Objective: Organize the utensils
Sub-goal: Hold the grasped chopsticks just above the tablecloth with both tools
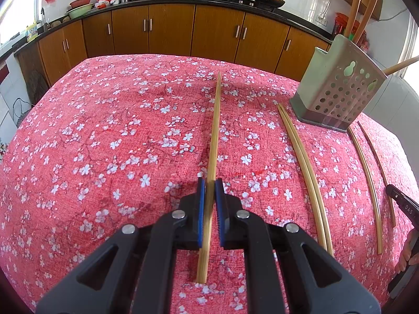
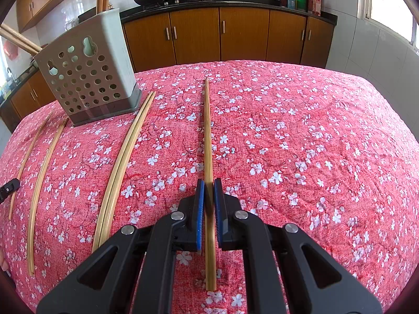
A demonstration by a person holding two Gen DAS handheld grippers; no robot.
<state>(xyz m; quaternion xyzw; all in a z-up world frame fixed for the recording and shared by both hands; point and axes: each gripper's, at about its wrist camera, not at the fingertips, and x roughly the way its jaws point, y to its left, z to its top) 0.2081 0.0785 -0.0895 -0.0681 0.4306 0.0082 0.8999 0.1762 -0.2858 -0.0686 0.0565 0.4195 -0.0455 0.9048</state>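
Left tongs (image 1: 209, 185) are closed on a bamboo chopstick (image 1: 215, 120) that passes between the blue pads and points away across the flowered tablecloth (image 1: 104, 130). Whether it is one stick or two pressed together, I cannot tell. Right tongs (image 2: 209, 187) are clamped the same way on another chopstick (image 2: 207, 130).

Each view shows four more chopsticks lying on the cloth. Two of them form a touching pair (image 1: 301, 157) and two are loose singles (image 1: 366, 178). One grey holder (image 1: 337, 86) with punched holes stands at the far ends of these, with at least three sticks inside it.
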